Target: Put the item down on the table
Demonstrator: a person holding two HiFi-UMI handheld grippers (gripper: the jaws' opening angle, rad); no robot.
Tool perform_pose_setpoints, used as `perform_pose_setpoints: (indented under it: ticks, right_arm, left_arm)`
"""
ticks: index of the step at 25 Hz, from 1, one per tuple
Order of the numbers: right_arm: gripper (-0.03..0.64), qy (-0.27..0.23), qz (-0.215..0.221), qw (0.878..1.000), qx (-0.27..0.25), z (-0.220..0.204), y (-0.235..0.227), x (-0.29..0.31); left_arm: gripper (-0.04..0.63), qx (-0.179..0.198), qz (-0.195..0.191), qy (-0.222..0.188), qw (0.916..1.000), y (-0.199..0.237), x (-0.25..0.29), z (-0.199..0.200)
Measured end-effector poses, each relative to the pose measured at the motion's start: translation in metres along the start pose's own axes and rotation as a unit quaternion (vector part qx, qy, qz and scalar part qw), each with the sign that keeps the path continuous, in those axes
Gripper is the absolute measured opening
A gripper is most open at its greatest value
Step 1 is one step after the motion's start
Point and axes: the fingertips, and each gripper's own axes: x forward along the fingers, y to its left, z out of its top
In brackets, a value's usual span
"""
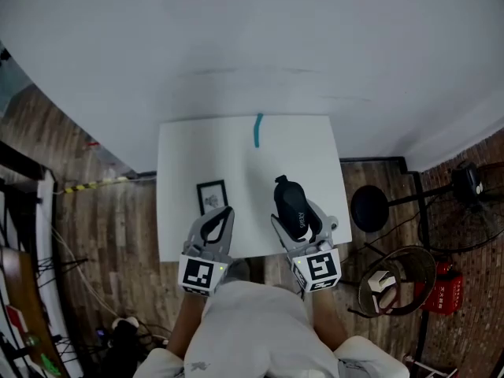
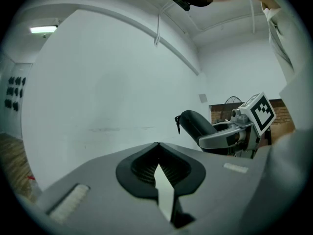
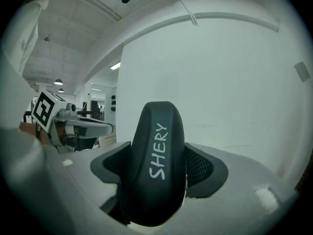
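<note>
Between the pads of the right gripper [image 3: 159,153] sits a black oblong case [image 3: 157,168] lettered "SHERY". Both jaws are clamped on its sides, and its rounded end rises past their tips. The head view places the case [image 1: 291,207] over the near right part of the white table [image 1: 236,148], tilted away from the person. No view settles whether it touches the tabletop. The left gripper view shows a small dark pull hanging from the case's far end [image 2: 198,124].

The left gripper [image 2: 157,146] is beside it at the table's near edge. Its jaws are closed tip to tip with nothing between them. A small black picture frame [image 1: 212,197] lies flat on the table just beyond that gripper. A short teal strip [image 1: 257,130] marks the far edge. A round black stand base [image 1: 368,209] rests on the wooden floor [image 1: 94,235] to the right of the table.
</note>
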Motion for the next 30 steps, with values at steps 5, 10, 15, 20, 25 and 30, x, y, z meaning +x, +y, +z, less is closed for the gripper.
perform_pose_setpoints:
  ticks: [5,10,15,20,25,30]
  right_arm:
    - [0.333,0.012,-0.016,1.0,0.003,-0.003,0.001,0.02]
    - [0.333,0.031,-0.021,0.999,0.002,-0.011,-0.002,0.039]
    - [0.333,0.06,-0.022,0.998,0.001,-0.028,-0.006,0.058]
    - [0.333,0.088,-0.012,0.996,0.004,-0.052,-0.009,0.077]
    - [0.333,0.118,0.002,0.993,0.01,-0.081,-0.014,0.096]
    - [0.333,0.156,0.022,0.987,0.014,-0.115,-0.015,0.112]
  left_arm:
    - [0.018,-0.003,-0.021,0.01,0.9997,0.018,0.012,-0.015]
    - [0.018,-0.022,-0.028,0.022,0.9991,0.033,0.026,-0.032]
    - [0.018,-0.036,-0.029,0.039,0.9982,0.043,0.038,-0.056]
    - [0.018,-0.045,-0.026,0.059,0.9969,0.051,0.047,-0.082]
    - [0.018,-0.052,-0.017,0.084,0.995,0.057,0.057,-0.107]
    - [0.018,-0.063,-0.008,0.109,0.992,0.061,0.068,-0.131]
